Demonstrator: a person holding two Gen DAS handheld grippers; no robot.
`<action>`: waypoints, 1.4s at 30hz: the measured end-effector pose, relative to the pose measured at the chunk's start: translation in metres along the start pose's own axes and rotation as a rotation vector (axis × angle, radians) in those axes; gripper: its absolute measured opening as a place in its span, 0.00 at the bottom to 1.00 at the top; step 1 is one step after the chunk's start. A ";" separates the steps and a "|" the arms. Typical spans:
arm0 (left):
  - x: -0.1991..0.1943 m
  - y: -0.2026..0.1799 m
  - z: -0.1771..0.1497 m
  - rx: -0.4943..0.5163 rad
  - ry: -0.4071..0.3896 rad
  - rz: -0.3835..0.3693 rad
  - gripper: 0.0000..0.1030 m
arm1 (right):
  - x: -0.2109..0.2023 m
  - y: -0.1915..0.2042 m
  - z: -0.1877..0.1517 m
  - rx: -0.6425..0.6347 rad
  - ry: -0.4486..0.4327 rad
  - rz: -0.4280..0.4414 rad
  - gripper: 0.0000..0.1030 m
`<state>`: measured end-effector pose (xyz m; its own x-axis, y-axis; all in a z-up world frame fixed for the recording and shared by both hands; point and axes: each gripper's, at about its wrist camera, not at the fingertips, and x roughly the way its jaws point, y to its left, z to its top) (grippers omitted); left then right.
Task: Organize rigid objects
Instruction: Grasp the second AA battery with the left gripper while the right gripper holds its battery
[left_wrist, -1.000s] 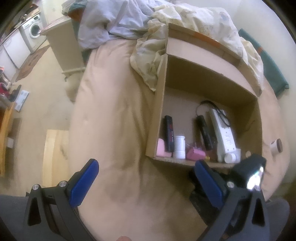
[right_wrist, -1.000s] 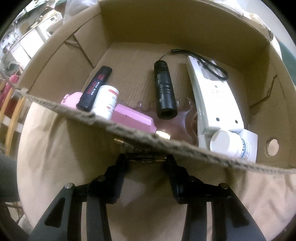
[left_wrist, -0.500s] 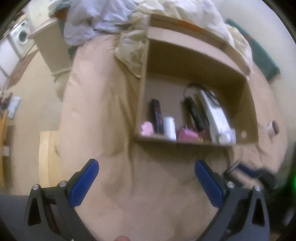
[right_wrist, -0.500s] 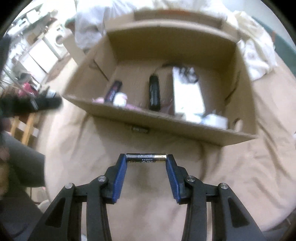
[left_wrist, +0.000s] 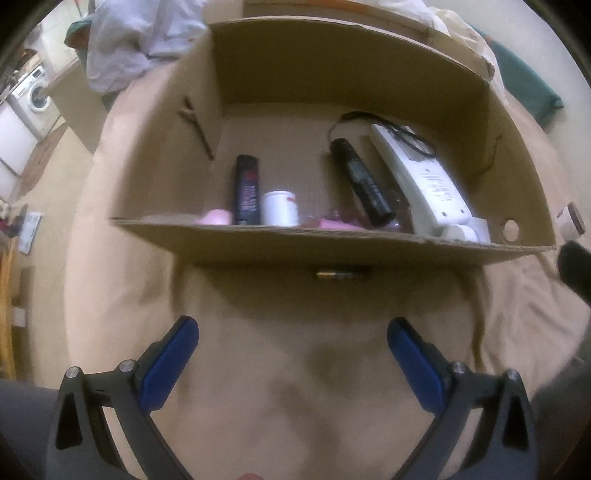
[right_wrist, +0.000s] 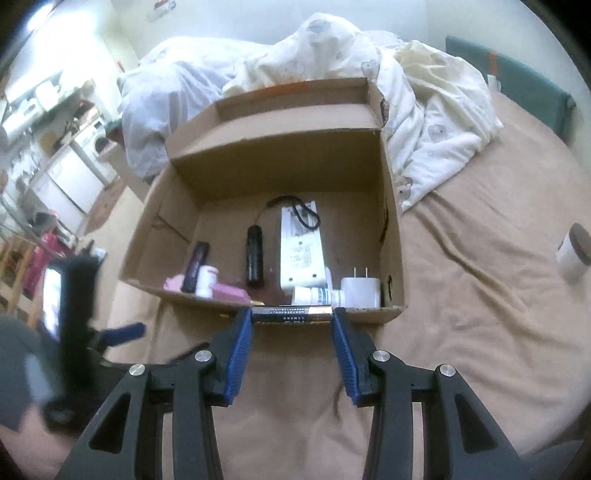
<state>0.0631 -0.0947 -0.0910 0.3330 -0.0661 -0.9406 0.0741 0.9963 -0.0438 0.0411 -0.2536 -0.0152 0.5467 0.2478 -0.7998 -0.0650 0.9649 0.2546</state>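
Clamped end to end in the right gripper (right_wrist: 292, 325), a battery (right_wrist: 291, 315) hangs before the box (right_wrist: 280, 173). Left gripper (left_wrist: 293, 332) gapes empty; another battery (left_wrist: 341, 274) lies against the box's near wall.

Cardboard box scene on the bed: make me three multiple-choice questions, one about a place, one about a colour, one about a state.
1. Where does the second battery lie?
A. inside the cardboard box
B. on the bed sheet against the box's near wall
C. on the floor

2. What colour are the pads of the right hand-held gripper?
A. red
B. green
C. blue

3. What state is the left hand-held gripper in?
A. open and holding nothing
B. shut on a battery
C. shut on a flashlight

Answers:
1 B, it rests on the sheet just outside the box.
2 C, both pads are blue.
3 A, its fingers are spread wide with nothing between them.
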 end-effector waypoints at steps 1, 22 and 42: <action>0.003 -0.004 0.001 0.002 -0.006 -0.008 0.97 | 0.003 -0.002 0.000 0.015 -0.002 0.014 0.43; 0.055 -0.041 0.023 0.017 0.053 0.059 0.45 | -0.008 -0.023 0.014 0.143 -0.041 0.129 0.43; -0.029 0.016 0.017 0.085 -0.022 0.066 0.39 | 0.001 -0.015 0.010 0.096 -0.011 0.076 0.43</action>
<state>0.0706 -0.0782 -0.0592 0.3602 -0.0021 -0.9329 0.1303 0.9903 0.0480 0.0513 -0.2690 -0.0142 0.5520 0.3186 -0.7706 -0.0266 0.9304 0.3656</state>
